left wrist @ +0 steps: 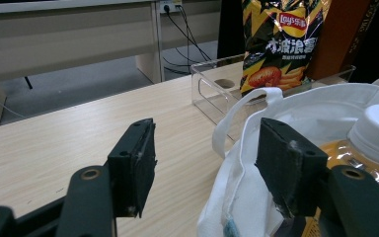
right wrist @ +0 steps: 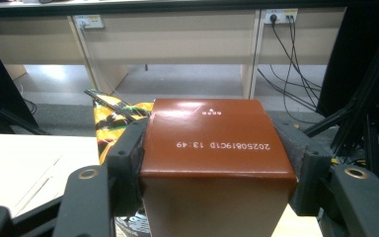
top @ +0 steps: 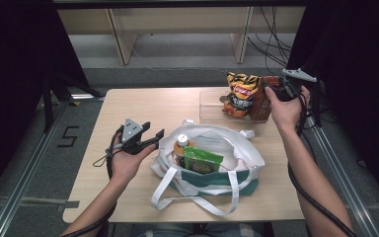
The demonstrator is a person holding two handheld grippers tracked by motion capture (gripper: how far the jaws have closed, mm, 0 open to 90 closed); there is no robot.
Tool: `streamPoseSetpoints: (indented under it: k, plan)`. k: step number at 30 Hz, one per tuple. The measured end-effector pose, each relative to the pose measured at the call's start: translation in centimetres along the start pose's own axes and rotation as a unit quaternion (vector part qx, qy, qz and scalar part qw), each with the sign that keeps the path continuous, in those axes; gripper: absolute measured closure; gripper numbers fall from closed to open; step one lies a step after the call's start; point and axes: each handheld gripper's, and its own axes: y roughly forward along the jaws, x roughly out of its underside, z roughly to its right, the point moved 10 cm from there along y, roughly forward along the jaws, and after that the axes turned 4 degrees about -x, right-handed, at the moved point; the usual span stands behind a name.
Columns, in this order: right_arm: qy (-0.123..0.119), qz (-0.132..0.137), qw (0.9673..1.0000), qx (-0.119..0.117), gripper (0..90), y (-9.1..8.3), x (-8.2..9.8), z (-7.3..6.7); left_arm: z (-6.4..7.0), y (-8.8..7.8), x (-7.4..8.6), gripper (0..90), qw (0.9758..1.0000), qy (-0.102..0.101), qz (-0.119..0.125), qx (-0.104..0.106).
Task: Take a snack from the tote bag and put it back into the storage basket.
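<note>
**Right gripper clamped on the brown carton; left gripper open beside the bag**

The right gripper [right wrist: 212, 168] has both black jaws pressed against the sides of one brown carton [right wrist: 212, 143], whose top flap carries a printed date code. In the high view this carton [top: 262, 98] stands upright at the far right of the table, in or at the right end of the clear plastic bin [top: 209, 106], touching the chip bag; the right gripper [top: 281, 91] reaches it from the right side.

The left gripper [left wrist: 205, 163] has its two jaws spread apart with nothing pressed between them. One jaw sits over bare table, the other hangs over the rim of the white tote bag [left wrist: 246, 197]. From above, the left gripper [top: 150, 138] is just beside the tote's left edge.

Counted: two grippers, one carton, one chip bag, one bottle, one green packet, one bin, one tote.

The clear plastic bin holds the yellow-and-black chip bag [top: 241, 94], standing upright. The white tote bag [top: 237, 158], with a green band near its bottom, lies open at the table's middle and holds the orange-drink bottle [top: 181, 145] with a white cap and the green packet [top: 202, 160] just beside it. All rest on the wooden table [top: 128, 113].
</note>
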Motion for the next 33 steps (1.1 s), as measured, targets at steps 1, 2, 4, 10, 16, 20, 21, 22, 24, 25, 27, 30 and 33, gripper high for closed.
streamPoseSetpoints:
  k: [1,2,4,10,16,20,21,22,24,25,27,30,33]
  plan:
    - [0.0,-0.001,1.0,0.0,39.0,0.0,0.0,-0.1,0.0,0.0,0.0,39.5,1.0,0.0,0.0,0.0]
    - [-0.002,-0.001,1.0,0.001,39.0,0.1,0.0,-0.1,0.0,0.0,0.0,39.5,1.0,0.0,0.0,0.0]
    - [-0.006,0.0,1.0,0.001,39.0,0.3,0.0,-0.1,0.0,0.0,0.0,39.5,1.0,0.001,0.0,0.0]
    - [-0.014,-0.011,0.9998,0.0,39.0,0.5,0.0,-0.4,0.0,0.0,0.0,39.5,1.0,0.0,0.0,0.001]
    - [-0.005,-0.013,0.9999,0.002,39.0,0.7,0.0,-0.2,0.1,0.0,0.0,39.5,1.0,0.002,0.0,0.001]
    - [0.0,-0.02,0.9998,0.002,39.0,0.8,0.2,-0.1,0.1,0.0,0.0,39.5,1.0,0.002,0.0,0.003]
    - [-0.005,-0.017,0.9998,0.003,38.9,1.0,0.3,0.0,0.1,0.0,0.0,39.5,1.0,0.002,0.0,0.002]
    - [-0.005,-0.018,0.9998,0.002,39.0,1.0,0.4,0.0,0.1,0.0,0.0,39.4,1.0,0.002,-0.001,0.002]
    - [-0.008,-0.021,0.9997,0.003,38.9,1.1,0.5,0.0,0.1,0.0,0.0,39.5,1.0,0.002,-0.001,0.002]
    - [-0.008,-0.022,0.9997,0.002,38.9,1.1,0.5,0.0,0.0,0.0,0.0,39.5,1.0,0.002,-0.001,0.002]
    - [-0.006,-0.022,0.9997,0.001,38.9,1.1,0.5,-0.2,0.0,0.0,0.1,39.5,1.0,0.002,-0.001,0.002]
    - [-0.004,-0.023,0.9997,0.003,38.8,1.4,0.7,-0.1,0.1,0.0,0.0,39.5,1.0,0.002,0.0,0.003]
    - [0.0,-0.028,0.9996,0.001,38.8,1.4,0.8,0.0,0.1,0.0,0.0,39.4,1.0,0.002,0.0,0.002]
